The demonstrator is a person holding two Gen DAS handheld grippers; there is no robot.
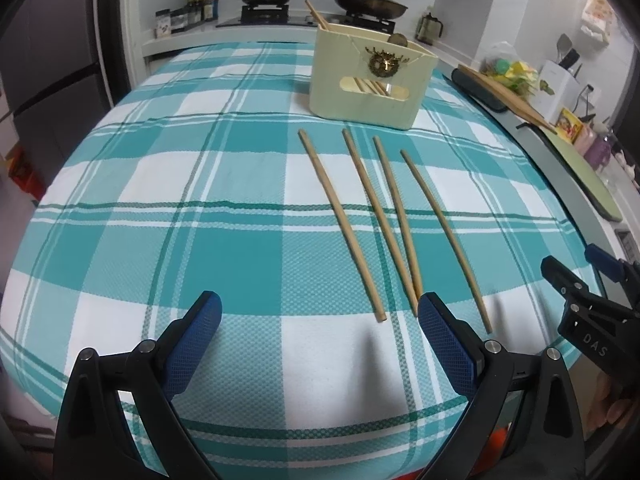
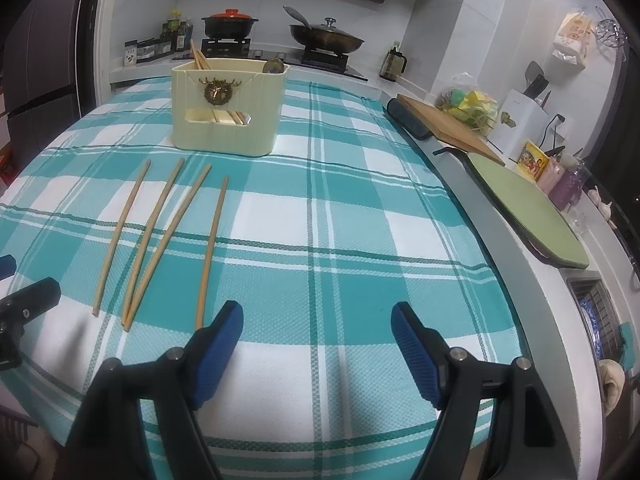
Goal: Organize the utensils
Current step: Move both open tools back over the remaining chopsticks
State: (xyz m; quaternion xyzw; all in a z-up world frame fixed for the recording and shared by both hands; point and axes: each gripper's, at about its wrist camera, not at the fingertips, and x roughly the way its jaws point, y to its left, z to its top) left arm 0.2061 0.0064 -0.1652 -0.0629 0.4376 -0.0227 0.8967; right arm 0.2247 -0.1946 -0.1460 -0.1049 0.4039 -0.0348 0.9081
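Several wooden chopsticks [image 1: 376, 220] lie side by side on the teal checked tablecloth [image 1: 200, 240], also in the right wrist view [image 2: 160, 236]. Behind them stands a cream utensil holder [image 1: 372, 80] with a brass ornament; it holds chopsticks and a spoon, and shows in the right wrist view [image 2: 228, 108]. My left gripper [image 1: 320, 316] is open and empty, just in front of the chopsticks' near ends. My right gripper [image 2: 318, 324] is open and empty, to the right of the chopsticks; its tip shows in the left wrist view [image 1: 576, 276].
A stove with a red-lidded pot [image 2: 230, 24] and a lidded pan [image 2: 326, 38] stands behind the table. A counter at right carries a wooden board [image 2: 452, 128], a green mat [image 2: 528, 216] and a knife block [image 2: 524, 116]. A fridge [image 1: 48, 80] stands left.
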